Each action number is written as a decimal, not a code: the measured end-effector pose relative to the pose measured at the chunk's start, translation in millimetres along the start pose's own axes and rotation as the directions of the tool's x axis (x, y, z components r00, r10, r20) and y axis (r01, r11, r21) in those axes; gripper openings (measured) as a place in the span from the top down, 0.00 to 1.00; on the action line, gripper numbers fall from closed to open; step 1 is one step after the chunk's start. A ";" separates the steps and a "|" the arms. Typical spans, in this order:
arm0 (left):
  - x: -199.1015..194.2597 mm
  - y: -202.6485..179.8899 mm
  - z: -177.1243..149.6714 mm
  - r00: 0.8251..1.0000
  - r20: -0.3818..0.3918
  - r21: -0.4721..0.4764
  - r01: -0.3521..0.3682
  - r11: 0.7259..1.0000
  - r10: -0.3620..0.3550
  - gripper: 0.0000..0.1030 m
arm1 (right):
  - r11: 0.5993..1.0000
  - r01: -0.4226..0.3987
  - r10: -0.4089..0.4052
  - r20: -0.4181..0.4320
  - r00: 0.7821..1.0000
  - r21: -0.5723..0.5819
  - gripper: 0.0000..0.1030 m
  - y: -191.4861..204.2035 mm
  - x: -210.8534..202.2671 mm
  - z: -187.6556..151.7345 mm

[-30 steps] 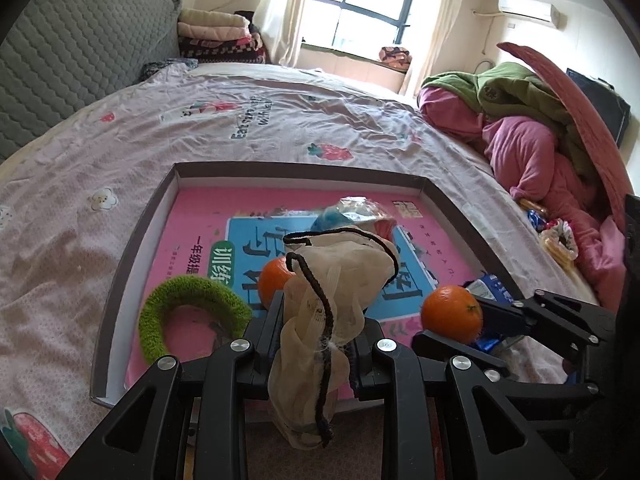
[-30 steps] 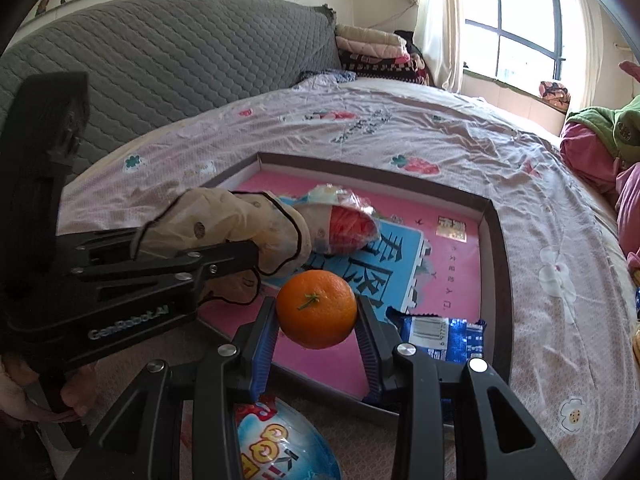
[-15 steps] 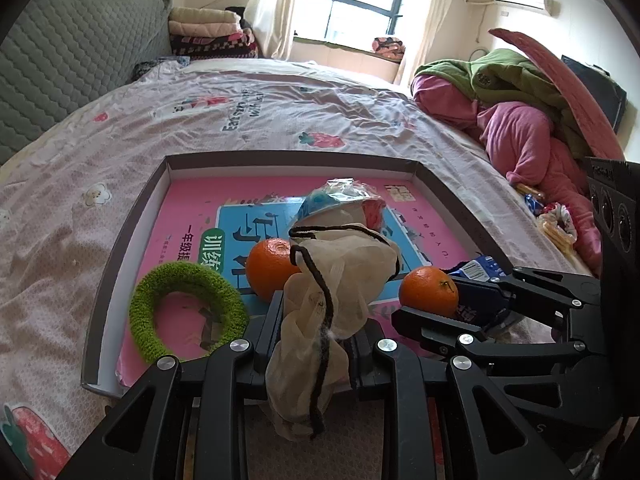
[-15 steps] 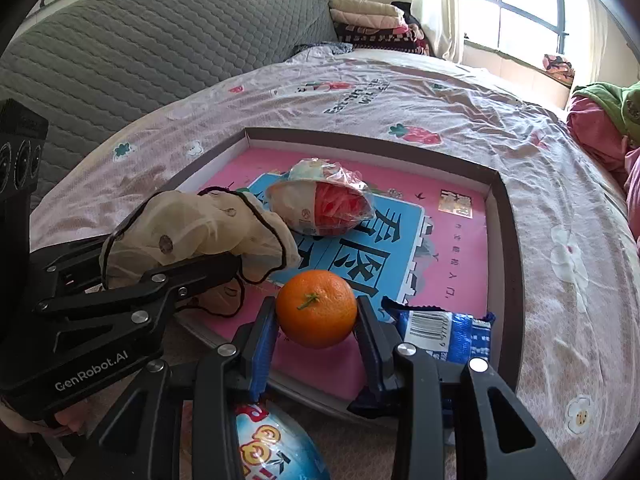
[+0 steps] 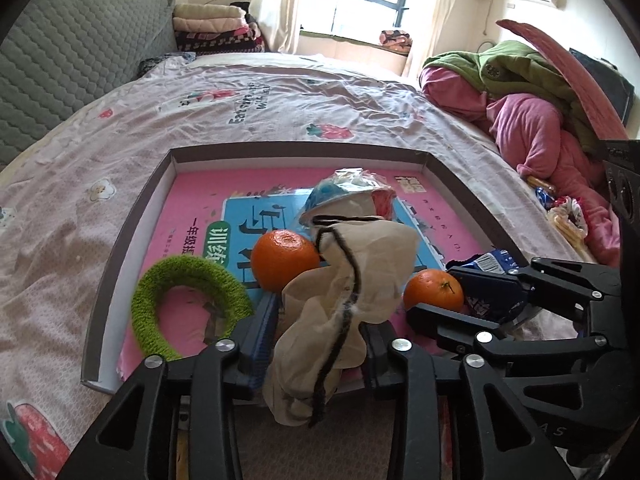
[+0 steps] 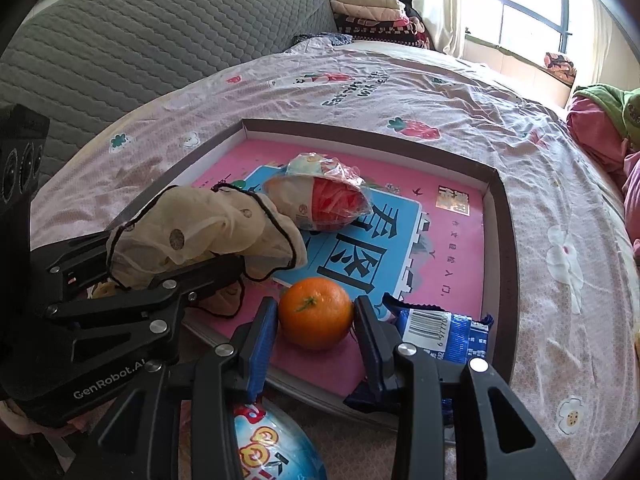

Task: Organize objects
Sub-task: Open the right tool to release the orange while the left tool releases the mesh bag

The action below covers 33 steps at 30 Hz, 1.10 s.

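A shallow grey-rimmed tray (image 5: 132,240) lies on the bed with a pink book as its floor. In it are a loose orange (image 5: 284,260), a green fuzzy ring (image 5: 192,276), a plastic-wrapped bowl (image 6: 320,200) and a blue snack packet (image 6: 440,328). A beige mesh pouch (image 5: 352,272) with a black drawstring hangs between the jaws of my left gripper (image 5: 320,336) over the tray's near edge. Those jaws are opening and the pouch sits loosely between them. My right gripper (image 6: 314,320) is shut on a second orange (image 6: 314,318), low over the tray's near right part.
A pile of pink and green clothes (image 5: 540,120) fills the bed's right side, with snack packets (image 5: 560,208) beside it. A grey quilted headboard (image 6: 160,40) and folded blankets (image 5: 216,28) stand at the back. A round blue packet (image 6: 272,448) lies under the right gripper.
The left gripper's jaws have spread wider around the pouch. The right gripper still holds its orange and has shifted only slightly.
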<state>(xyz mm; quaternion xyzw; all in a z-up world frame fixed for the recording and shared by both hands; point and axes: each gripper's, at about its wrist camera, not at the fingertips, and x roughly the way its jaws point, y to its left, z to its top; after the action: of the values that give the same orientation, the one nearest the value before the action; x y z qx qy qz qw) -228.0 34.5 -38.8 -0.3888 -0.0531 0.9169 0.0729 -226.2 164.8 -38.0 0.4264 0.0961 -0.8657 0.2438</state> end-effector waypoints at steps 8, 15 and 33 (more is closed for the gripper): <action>-4.6 0.1 -4.0 1.000 -0.011 0.011 -0.012 1.000 0.012 0.52 | 1.000 0.012 -0.012 0.010 1.000 0.003 0.59 -1.0 -7.8 -0.4; -13.3 0.7 -8.0 1.000 -0.009 0.020 -0.023 1.000 0.023 0.43 | 1.000 0.011 -0.012 0.031 0.999 0.024 0.59 -7.0 -19.1 1.5; -32.8 8.6 -12.8 0.999 0.001 -0.017 -0.043 0.999 0.043 0.38 | 0.999 0.011 -0.014 0.079 0.997 0.037 0.55 -5.0 -37.2 -0.8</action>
<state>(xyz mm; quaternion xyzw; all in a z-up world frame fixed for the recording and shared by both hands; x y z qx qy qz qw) -197.1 20.8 -25.8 -0.3899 -0.0526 0.9180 0.0500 -208.9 182.0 -9.5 0.3956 0.0734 -0.8850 0.2342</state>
